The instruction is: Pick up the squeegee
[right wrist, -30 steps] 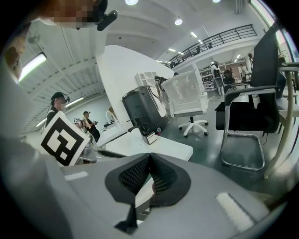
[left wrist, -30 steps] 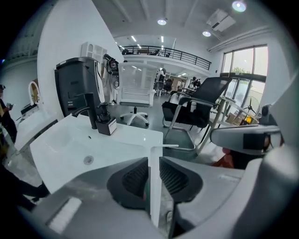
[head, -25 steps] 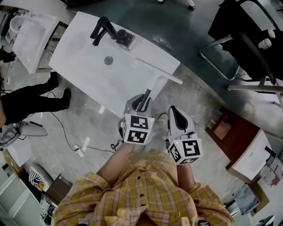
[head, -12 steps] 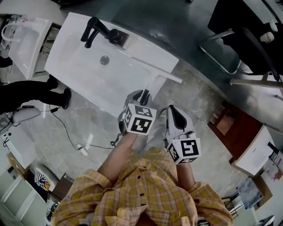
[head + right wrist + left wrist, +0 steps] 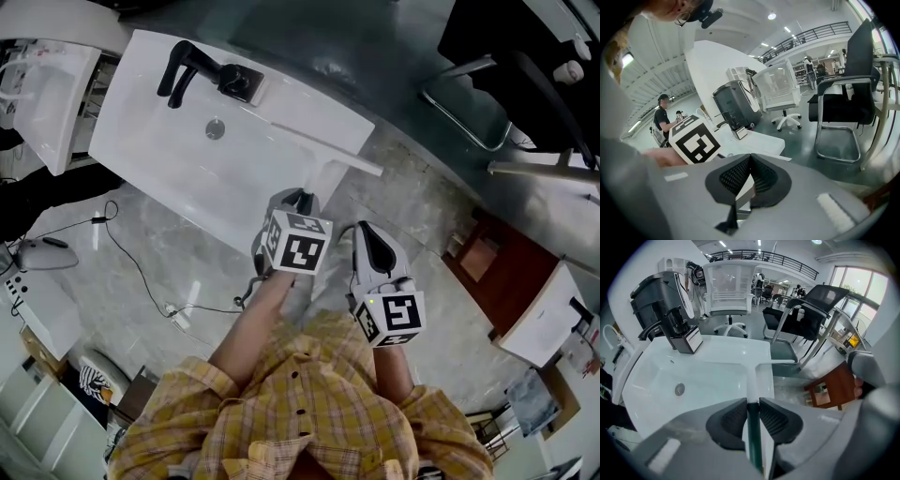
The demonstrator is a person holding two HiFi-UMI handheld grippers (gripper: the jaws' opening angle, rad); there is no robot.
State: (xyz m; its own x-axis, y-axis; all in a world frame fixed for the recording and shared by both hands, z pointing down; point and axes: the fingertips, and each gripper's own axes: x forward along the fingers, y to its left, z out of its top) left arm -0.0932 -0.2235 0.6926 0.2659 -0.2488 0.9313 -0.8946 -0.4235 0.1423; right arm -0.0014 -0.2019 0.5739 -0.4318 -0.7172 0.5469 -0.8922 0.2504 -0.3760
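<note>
As left claw point(image 5: 751, 403) closes on squeegee point(image 5: 752, 383) handle (right claw point(image 5: 749, 158) pressed together), a shallow tip pinch risks it slipping into sink point(image 5: 693, 376).

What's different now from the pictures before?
The left gripper dipped down toward the sink, and its jaws are closing around the dark handle of the squeegee. The right gripper stayed put, shut and empty. The squeegee still lies on the sink's edge.
</note>
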